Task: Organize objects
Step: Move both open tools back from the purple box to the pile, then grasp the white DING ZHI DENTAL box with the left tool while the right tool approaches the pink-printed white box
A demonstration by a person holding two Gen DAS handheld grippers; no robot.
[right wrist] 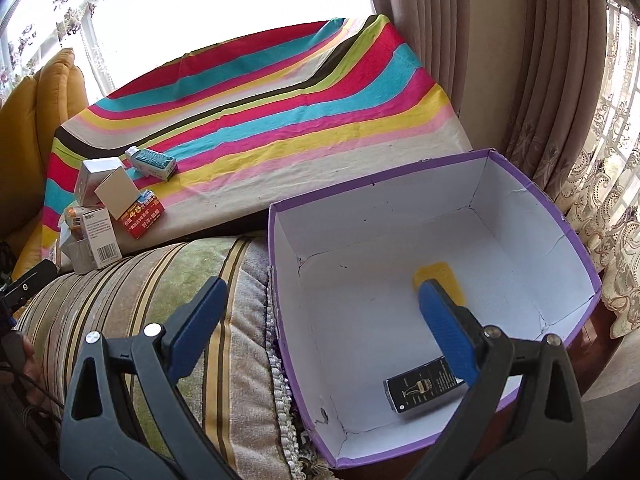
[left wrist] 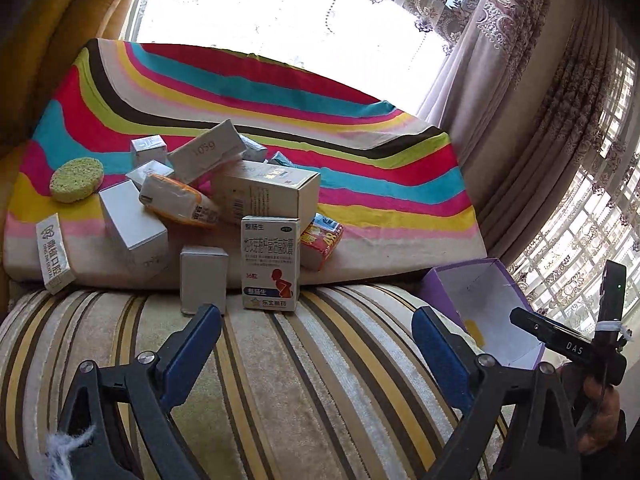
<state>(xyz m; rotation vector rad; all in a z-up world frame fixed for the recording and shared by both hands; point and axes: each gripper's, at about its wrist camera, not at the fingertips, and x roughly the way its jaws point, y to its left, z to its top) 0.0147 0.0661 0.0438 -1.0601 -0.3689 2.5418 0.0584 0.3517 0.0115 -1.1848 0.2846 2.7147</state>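
While your right gripper point(right wrist: 320, 312) hangs tilted down over the box's point(right wrist: 280, 280) left rim, its jaws stand wide apart, nothing between them. Inside the box, a black packet point(right wrist: 416, 392) lies at 5 o'clock and a yellow sponge point(right wrist: 440, 276) near centre; the remaining floor is bare. Your left gripper point(left wrist: 316, 340) is also spread wide and empty, angled down over the striped cushion point(left wrist: 300, 380). The carton pile point(left wrist: 248, 200) sits at 12 o'clock on the rainbow cloth point(left wrist: 360, 168), its front cartons at the cloth's near edge. The cushion between gripper and pile is bare.
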